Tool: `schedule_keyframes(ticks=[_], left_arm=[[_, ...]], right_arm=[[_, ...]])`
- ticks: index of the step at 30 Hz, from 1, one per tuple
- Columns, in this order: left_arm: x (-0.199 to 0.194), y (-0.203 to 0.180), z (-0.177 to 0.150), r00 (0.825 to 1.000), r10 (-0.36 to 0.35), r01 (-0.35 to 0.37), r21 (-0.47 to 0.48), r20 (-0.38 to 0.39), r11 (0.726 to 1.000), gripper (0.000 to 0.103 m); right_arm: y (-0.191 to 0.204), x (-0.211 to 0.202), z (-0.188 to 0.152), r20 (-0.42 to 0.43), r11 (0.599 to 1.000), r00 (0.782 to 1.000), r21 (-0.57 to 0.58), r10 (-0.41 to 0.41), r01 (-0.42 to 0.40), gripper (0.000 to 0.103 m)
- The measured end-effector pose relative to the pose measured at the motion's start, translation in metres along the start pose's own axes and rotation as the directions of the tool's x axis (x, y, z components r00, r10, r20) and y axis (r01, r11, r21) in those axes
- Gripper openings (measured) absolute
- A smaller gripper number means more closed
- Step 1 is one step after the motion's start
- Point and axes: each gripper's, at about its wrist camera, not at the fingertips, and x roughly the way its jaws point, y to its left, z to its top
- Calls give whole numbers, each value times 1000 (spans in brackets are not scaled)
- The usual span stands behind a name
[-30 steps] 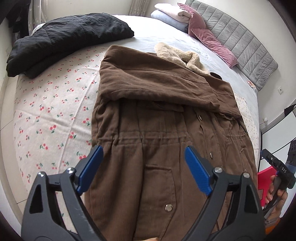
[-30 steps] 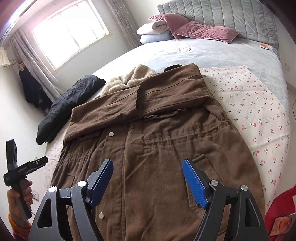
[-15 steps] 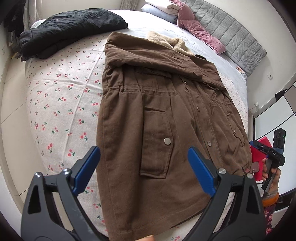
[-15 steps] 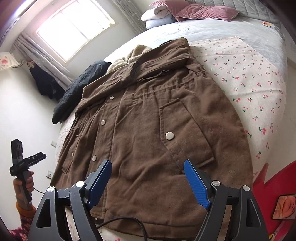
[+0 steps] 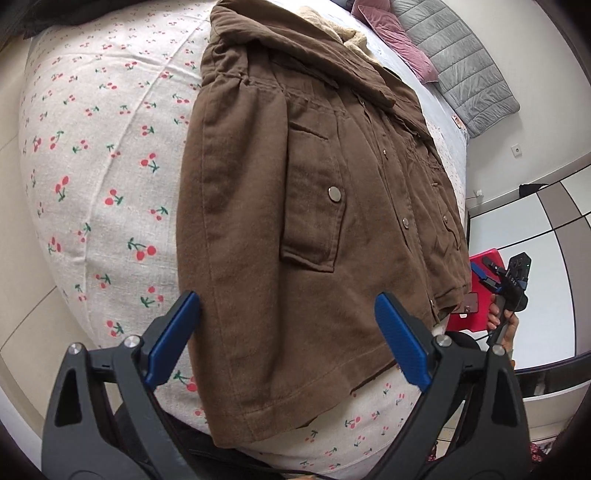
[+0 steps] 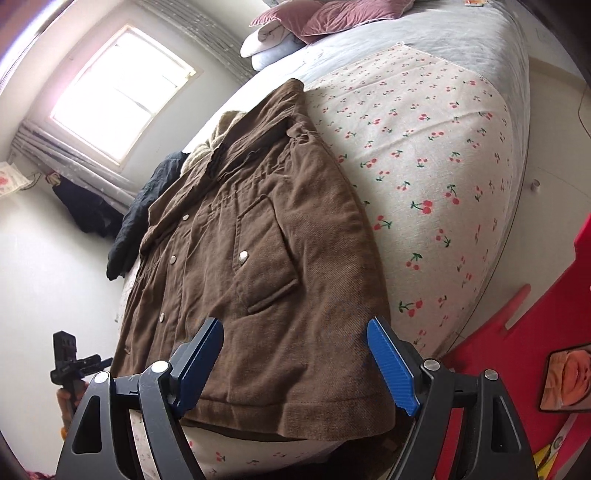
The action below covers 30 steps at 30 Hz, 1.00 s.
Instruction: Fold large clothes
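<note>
Brown, coarse-woven cloth makes up the coat [image 5: 280, 206], a heavy padded garment lying flat on the bed with its front up, its sleeves folded across the chest and a pale fleecy lining [image 5: 332, 29] showing at the collar end. Round metal snaps [image 5: 334, 192] dot the placket and the flap of a square patch pocket [image 5: 314, 225], and a gathered drawstring seam crosses the waist. Under it lies a cream cotton sheet printed with red cherries [image 5: 107, 155], over a smooth grey bedspread [image 6: 461, 40]; a quilted grey headboard [image 5: 465, 70] and plum velvet pillows [image 6: 332, 14] sit at the far end, and a crumpled black garment [image 6: 140, 210] lies beyond the coat's far side. The left gripper [image 5: 288, 339] stands wide, its ribbed blue pads [image 5: 173, 339] to either side of the coat's near hem corner, just above the cloth and gripping nothing. The right gripper [image 6: 295, 365] is likewise spread wide over the opposite hem corner, its blue pads [image 6: 391, 369] flanking the stitched edge without pressing it. A red plastic item [image 6: 517, 332] stands beside the bed. No writing can be read.
</note>
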Motion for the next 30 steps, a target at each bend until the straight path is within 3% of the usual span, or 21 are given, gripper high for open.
schedule_keyframes(ticks=[5,13,17,22,27,30], left_arm=[[1,4,-8,1000,-15,15,-4,-23,1000,95],[9,17,-17,997,53,-53,-2,-59,999,95],[7,19,-20,998,43,-43,10,-51,999,95],[7,19,-24,997,13,-11,27,-75,1000,95],[7,17,-30,991,-91,92,7,-99,996,95],[7,11,-35,989,-108,110,17,-100,994,95]], right_arm=[[-20,4,-6,1,999,1000,51,10,-10,81],[-37,21,-17,-33,996,999,91,-3,6,81],[-37,32,-23,-57,996,998,94,-2,7,81],[-35,40,-26,-52,995,999,102,-10,15,81],[-34,41,-29,-37,994,999,113,-10,14,82],[-31,40,-30,-37,994,999,106,-16,20,81]])
